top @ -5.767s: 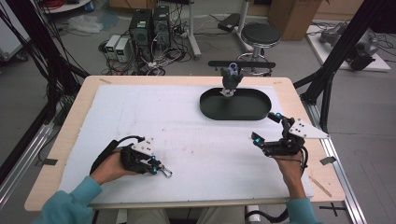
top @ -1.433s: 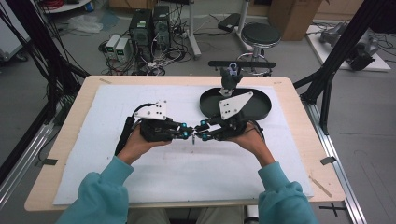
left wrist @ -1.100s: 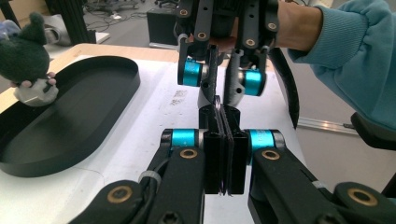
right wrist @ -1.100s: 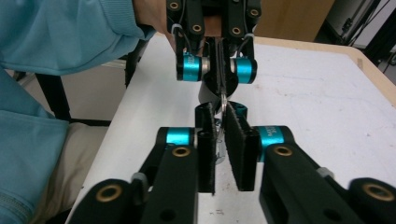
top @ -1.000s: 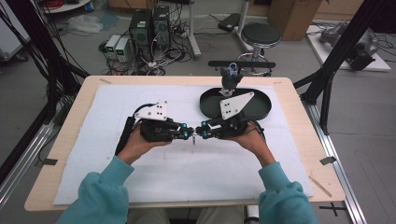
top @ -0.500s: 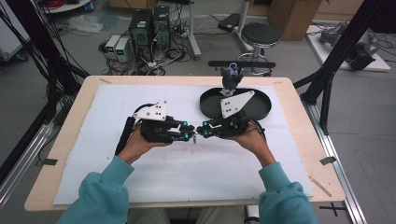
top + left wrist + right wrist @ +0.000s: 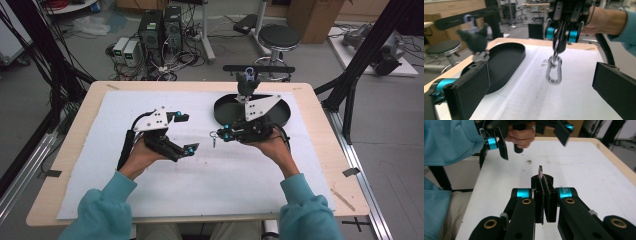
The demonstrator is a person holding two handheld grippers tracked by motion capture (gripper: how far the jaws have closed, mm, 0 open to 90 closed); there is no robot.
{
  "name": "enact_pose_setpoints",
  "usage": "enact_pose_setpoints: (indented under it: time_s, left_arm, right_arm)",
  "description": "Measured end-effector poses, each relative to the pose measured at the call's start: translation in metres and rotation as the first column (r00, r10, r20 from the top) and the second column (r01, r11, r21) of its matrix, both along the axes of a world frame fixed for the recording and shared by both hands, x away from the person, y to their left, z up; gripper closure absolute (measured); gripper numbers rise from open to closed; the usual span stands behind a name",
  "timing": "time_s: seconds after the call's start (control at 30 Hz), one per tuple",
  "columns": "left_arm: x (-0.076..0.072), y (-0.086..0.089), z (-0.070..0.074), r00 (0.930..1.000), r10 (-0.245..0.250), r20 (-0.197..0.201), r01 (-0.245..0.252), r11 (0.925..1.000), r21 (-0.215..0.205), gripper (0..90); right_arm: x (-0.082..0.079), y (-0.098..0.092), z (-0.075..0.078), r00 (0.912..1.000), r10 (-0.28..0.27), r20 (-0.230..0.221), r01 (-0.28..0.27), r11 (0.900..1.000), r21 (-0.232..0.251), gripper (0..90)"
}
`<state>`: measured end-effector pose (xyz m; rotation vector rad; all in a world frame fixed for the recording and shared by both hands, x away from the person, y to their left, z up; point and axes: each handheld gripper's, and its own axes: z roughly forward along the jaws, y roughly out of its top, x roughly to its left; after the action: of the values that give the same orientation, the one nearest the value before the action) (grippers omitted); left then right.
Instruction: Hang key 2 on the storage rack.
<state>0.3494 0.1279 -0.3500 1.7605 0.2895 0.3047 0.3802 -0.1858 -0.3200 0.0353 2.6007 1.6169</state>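
A small silver metal clip point(image 7: 213, 138) on a ring hangs from my right gripper point(image 7: 223, 135), which is shut on its top above the white mat. In the right gripper view the jaws point(image 7: 545, 185) are pressed together with the ring point(image 7: 540, 171) sticking out past their tips. My left gripper point(image 7: 187, 133) is open, a short way to the left of the clip. In the left gripper view the clip point(image 7: 554, 70) dangles between and beyond my wide-open left jaws, under the right gripper point(image 7: 560, 33). The left gripper point(image 7: 534, 141) faces the right one, open and holding nothing.
A black oval tray point(image 7: 280, 114) lies at the back right of the white mat point(image 7: 225, 185). A grey plush toy point(image 7: 246, 85) hangs from a black bar stand point(image 7: 259, 68) over the tray's far rim. Computers, cables and a stool stand beyond the table.
Half a second ago both grippers met tip to tip over the clip. The left gripper has since opened and drawn back to the left, and the clip has stayed in the right gripper.
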Motion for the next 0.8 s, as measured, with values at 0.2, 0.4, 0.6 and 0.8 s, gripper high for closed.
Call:
enact_pose_setpoints:
  time_s: [0.2, 0.4, 0.6, 0.8]
  left_arm:
    - [-0.007, 0.028, -0.011, 0.9947, 0.101, 0.019, -0.101, 0.9948, 0.008, 1.7]
    - [-0.017, 0.059, -0.026, 0.9817, 0.190, 0.000, -0.190, 0.9817, -0.001, 1.7]
    - [-0.031, 0.089, -0.043, 0.9614, 0.274, 0.029, -0.272, 0.9606, -0.058, 1.7]
    - [-0.044, 0.111, -0.064, 0.9467, 0.322, 0.017, -0.318, 0.9414, -0.113, 1.7]
  right_arm:
    - [0.003, -0.017, 0.004, 0.9977, -0.066, 0.011, 0.066, 0.998, 0.018, 88.9]
    - [0.009, -0.038, 0.009, 0.9889, -0.148, 0.015, 0.148, 0.989, 0.030, 88.9]
    - [0.017, -0.058, 0.017, 0.9735, -0.228, 0.022, 0.227, 0.973, 0.043, 88.8]
    - [0.028, -0.080, 0.027, 0.9517, -0.307, 0.017, 0.306, 0.951, 0.039, 88.8]
